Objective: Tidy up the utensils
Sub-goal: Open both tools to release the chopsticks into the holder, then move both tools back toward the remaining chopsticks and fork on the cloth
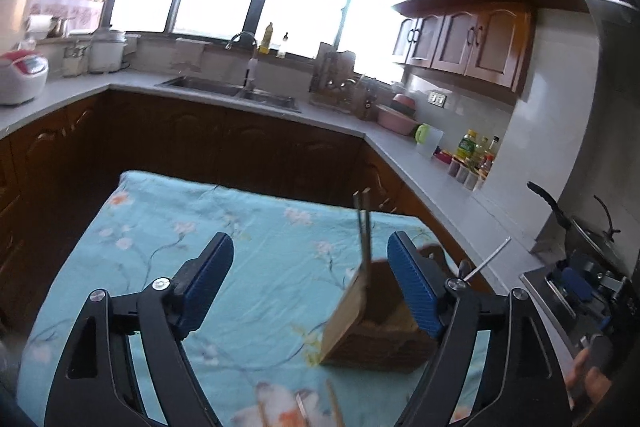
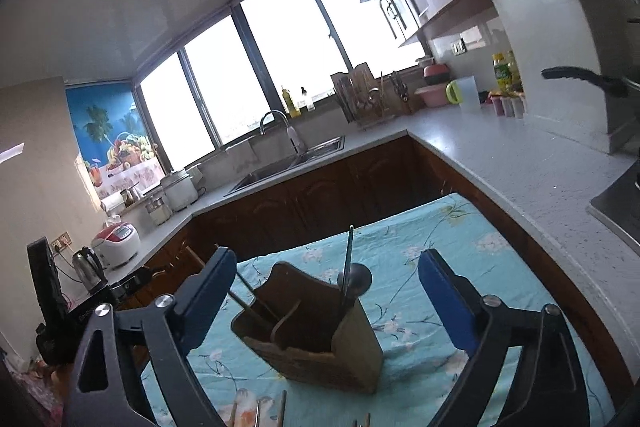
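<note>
A wooden utensil holder (image 2: 316,339) stands on the flowered blue tablecloth (image 2: 420,247). It holds a metal ladle or spoon (image 2: 349,267) and chopsticks (image 2: 248,303). My right gripper (image 2: 326,291) is open and empty, its fingers either side of the holder. In the left wrist view the holder (image 1: 376,319) sits by the right finger of my left gripper (image 1: 310,279), which is open and empty. Chopsticks (image 1: 364,231) stick up from it. More loose utensils (image 2: 260,413) lie at the near table edge, mostly cut off.
A grey L-shaped counter (image 1: 440,183) with a sink (image 1: 236,91), rice cooker (image 1: 20,75), dish rack (image 1: 340,87) and bottles (image 1: 472,155) runs behind and right. A stove with a pan (image 1: 580,239) is at right. A kettle (image 2: 88,267) stands at left.
</note>
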Action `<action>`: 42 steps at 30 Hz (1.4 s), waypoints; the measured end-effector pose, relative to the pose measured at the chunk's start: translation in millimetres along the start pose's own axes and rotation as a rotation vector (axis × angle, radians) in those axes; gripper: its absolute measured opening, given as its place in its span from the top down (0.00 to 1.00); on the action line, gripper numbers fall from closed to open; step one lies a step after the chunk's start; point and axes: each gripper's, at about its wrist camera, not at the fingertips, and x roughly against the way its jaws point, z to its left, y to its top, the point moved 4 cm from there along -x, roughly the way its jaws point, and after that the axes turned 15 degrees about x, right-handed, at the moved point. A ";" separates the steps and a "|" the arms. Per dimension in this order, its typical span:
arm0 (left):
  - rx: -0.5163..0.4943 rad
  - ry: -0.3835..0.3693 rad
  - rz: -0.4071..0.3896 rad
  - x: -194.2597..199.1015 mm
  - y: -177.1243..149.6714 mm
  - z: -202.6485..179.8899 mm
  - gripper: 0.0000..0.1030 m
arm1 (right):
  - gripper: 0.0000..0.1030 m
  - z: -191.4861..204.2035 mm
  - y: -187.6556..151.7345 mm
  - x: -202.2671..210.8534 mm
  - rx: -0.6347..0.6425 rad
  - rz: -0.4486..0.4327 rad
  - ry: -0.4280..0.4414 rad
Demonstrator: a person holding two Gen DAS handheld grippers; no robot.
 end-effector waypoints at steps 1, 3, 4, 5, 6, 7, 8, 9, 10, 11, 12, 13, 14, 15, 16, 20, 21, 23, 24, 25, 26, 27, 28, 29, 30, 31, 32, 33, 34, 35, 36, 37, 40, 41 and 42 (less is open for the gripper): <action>0.003 0.005 0.001 5.1 -2.1 4.8 0.19 | 0.08 1.2 -2.3 5.2 -0.001 -0.002 0.001; 0.008 0.034 0.003 17.6 -9.3 16.5 0.18 | 0.06 5.3 -7.7 13.4 -0.001 0.001 0.003; 0.013 0.044 0.008 23.1 -13.9 22.8 0.18 | 0.04 7.5 -11.4 17.2 0.003 0.005 0.003; 0.019 0.052 0.014 26.9 -18.1 27.8 0.17 | 0.04 9.8 -17.5 22.1 0.010 0.013 0.000; 0.029 0.058 0.024 31.6 -23.4 34.2 0.17 | 0.04 10.9 -21.2 24.6 0.013 0.021 -0.001; 0.039 0.065 0.035 35.7 -29.1 40.4 0.17 | 0.04 13.2 -27.3 28.2 0.019 0.029 0.001; 0.047 0.072 0.046 38.2 -34.0 44.9 0.17 | 0.04 16.9 -33.4 31.6 0.025 0.038 0.000; 0.054 0.078 0.056 41.3 -39.2 49.2 0.17 | 0.04 19.1 -39.0 34.5 0.031 0.048 -0.003; 0.062 0.084 0.068 45.7 -47.1 55.4 0.17 | 0.04 21.2 -44.8 36.9 0.037 0.060 -0.008; 0.066 0.089 0.074 48.6 -52.6 59.4 0.17 | 0.04 24.8 -53.2 39.4 0.050 0.080 -0.011; 0.073 0.100 0.081 51.6 -59.5 64.1 0.17 | 0.04 27.3 -59.7 42.5 0.057 0.089 -0.014; 0.078 0.107 0.093 53.9 -66.6 68.3 0.17 | 0.04 30.5 -67.1 45.3 0.066 0.101 -0.016; 0.079 0.108 0.107 56.1 -74.0 72.1 0.17 | 0.04 33.6 -73.7 47.6 0.074 0.109 -0.013; 0.078 0.113 0.119 57.5 -80.7 73.6 0.17 | 0.04 35.8 -79.2 50.1 0.080 0.115 -0.011; 0.079 0.126 0.130 58.2 -87.3 77.0 0.17 | 0.04 38.1 -86.3 51.8 0.086 0.126 -0.012; 0.091 0.144 0.173 60.4 -106.1 88.0 0.17 | 0.04 41.4 -110.6 52.9 0.087 0.175 -0.011; 0.092 0.151 0.179 60.5 -110.0 89.8 0.17 | 0.04 40.8 -114.8 53.4 0.084 0.185 -0.011; 0.094 0.163 0.196 60.9 -118.3 94.2 0.17 | 0.04 40.6 -124.5 54.2 0.080 0.203 -0.009; 0.096 0.167 0.202 61.5 -121.4 97.3 0.17 | 0.04 39.8 -130.2 53.6 0.081 0.219 -0.012; 0.098 0.175 0.208 61.6 -124.5 100.1 0.17 | 0.04 39.2 -133.6 52.7 0.082 0.229 -0.014; 0.101 0.181 0.214 61.5 -127.4 103.1 0.17 | 0.04 38.3 -136.0 52.4 0.081 0.235 -0.015; 0.102 0.185 0.222 60.8 -130.3 104.9 0.17 | 0.04 37.2 -139.6 51.9 0.079 0.243 -0.018; 0.103 0.188 0.229 60.3 -132.5 106.0 0.17 | 0.04 35.1 -141.7 51.3 0.078 0.251 -0.019; 0.103 0.192 0.236 59.1 -134.9 106.7 0.17 | 0.04 34.4 -144.4 49.5 0.078 0.264 -0.019; 0.102 0.194 0.241 58.1 -136.9 106.8 0.17 | 0.04 34.4 -146.4 48.2 0.081 0.273 -0.020; 0.099 0.196 0.247 57.2 -139.1 106.6 0.17 | 0.04 34.4 -147.7 46.8 0.083 0.280 -0.021; 0.095 0.196 0.249 56.5 -140.0 106.5 0.17 | 0.05 34.4 -149.2 46.0 0.085 0.285 -0.022; 0.091 0.198 0.252 55.7 -140.9 106.2 0.17 | 0.05 35.7 -150.7 45.0 0.088 0.290 -0.023; 0.086 0.199 0.256 54.5 -142.1 105.7 0.17 | 0.05 36.3 -151.8 44.1 0.093 0.294 -0.025; 0.083 0.200 0.261 53.5 -142.1 105.3 0.17 | 0.06 36.9 -152.4 43.2 0.098 0.297 -0.028; 0.080 0.200 0.265 52.2 -142.1 105.2 0.17 | 0.07 37.4 -153.2 41.8 0.106 0.302 -0.034; 0.075 0.204 0.268 50.8 -142.9 105.2 0.17 | 0.10 38.2 -153.9 40.5 0.111 0.308 -0.036; 0.072 0.212 0.281 45.7 -144.0 106.3 0.17 | 0.21 38.5 -159.3 32.9 0.122 0.350 -0.043; 0.071 0.214 0.291 43.1 -144.9 106.5 0.17 | 0.24 38.7 -161.6 30.1 0.125 0.364 -0.042; 0.069 0.217 0.299 40.5 -145.7 106.6 0.17 | 0.25 38.1 -163.6 28.3 0.127 0.376 -0.041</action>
